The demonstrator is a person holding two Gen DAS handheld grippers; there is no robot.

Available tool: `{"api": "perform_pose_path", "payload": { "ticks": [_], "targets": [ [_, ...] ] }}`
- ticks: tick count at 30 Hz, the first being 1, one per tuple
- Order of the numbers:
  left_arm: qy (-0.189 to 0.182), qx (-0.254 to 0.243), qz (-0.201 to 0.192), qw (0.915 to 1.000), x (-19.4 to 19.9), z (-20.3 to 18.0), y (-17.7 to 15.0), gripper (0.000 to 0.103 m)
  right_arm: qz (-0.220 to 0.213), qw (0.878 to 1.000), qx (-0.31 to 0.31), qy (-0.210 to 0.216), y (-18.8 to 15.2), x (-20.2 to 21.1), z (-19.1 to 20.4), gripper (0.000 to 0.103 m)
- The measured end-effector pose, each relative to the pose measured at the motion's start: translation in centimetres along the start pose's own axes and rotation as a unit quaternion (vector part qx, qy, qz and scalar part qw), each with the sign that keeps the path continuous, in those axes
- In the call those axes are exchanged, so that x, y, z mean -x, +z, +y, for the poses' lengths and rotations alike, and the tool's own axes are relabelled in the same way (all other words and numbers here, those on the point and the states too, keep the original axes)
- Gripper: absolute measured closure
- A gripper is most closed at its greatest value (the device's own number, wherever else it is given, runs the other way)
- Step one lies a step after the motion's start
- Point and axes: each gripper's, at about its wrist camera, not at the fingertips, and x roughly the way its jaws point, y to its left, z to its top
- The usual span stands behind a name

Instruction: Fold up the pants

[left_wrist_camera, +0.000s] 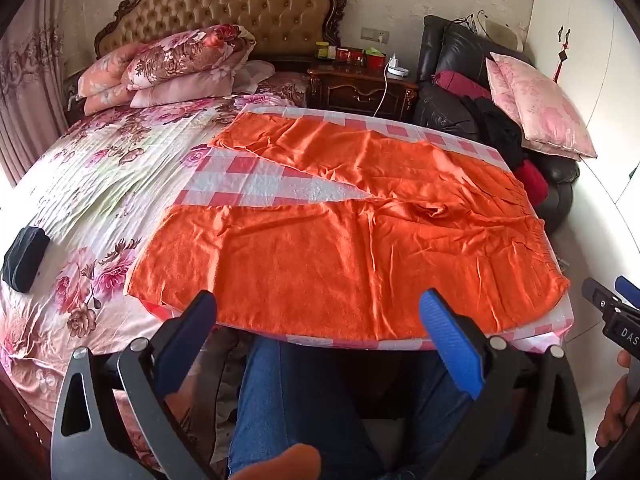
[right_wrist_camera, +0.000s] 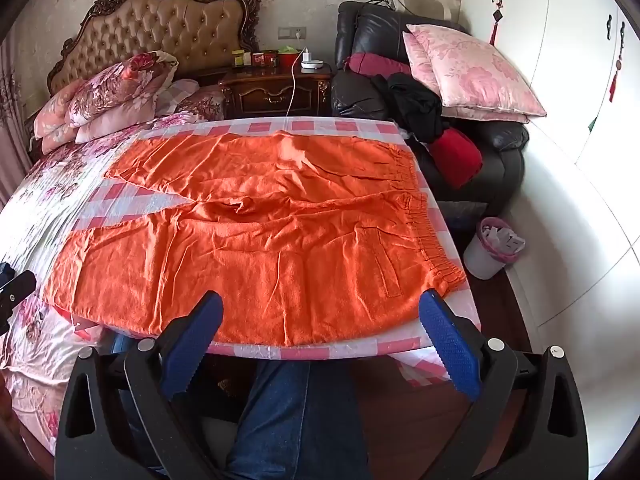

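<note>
My wrinkled, nubby orange pants (right_wrist_camera: 256,248) lie flat on the checked table (right_wrist_camera: 320,350), legs splayed, waistband gathered. Both my left hand-held gripper (left_wrist_camera: 320,344) and right hand-held gripper (right_wrist_camera: 320,344) gape empty.

Orange pants (right_wrist_camera: 256,240) lie flat, unfolded, legs apart.
</note>
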Motion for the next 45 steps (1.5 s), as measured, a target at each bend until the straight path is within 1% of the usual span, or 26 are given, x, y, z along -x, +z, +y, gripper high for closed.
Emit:
{"api": "perform_pose_path", "payload": {
  "ticks": [1,2,4,9,11,45],
  "targets": [
    [0.000,0.000,0.001,1.0000,-0.06,0.00,-0.02,0.002,0.001,1.000,0.000,0.002,0.07,-0.04,-0.12,0.008],
    [0.000,0.001,0.002,1.0000,-0.11,0.02,-0.03,0.002,-0.009,1.000,0.003,-0.008,0.03,0.13,-0.03,0.008],
    [-0.001,0.001,0.004,1.0000,-0.01,-0.65,-0.22,0.002,-0.008,1.000,0.002,-0.007,0.06,0.12,-0.12,0.008],
    [-0.010,0.001,0.005,0.9999,0.09,-0.26,0.01,0.002,-0.009,1.000,0.001,-0.011,0.03,0.23,-0.09,0.008],
    [-0.011,0.001,0.005,0.9999,0.10,-0.46,-0.03,0.002,-0.005,1.000,0.001,-0.003,0.15,0.11,-0.25,0.008],
    [-0.014,0.002,0.005,0.9999,-0.01,-0.39,-0.17,0.002,-0.007,1.000,-0.001,-0.002,0.09,0.45,-0.45,0.008]
  ]
}}
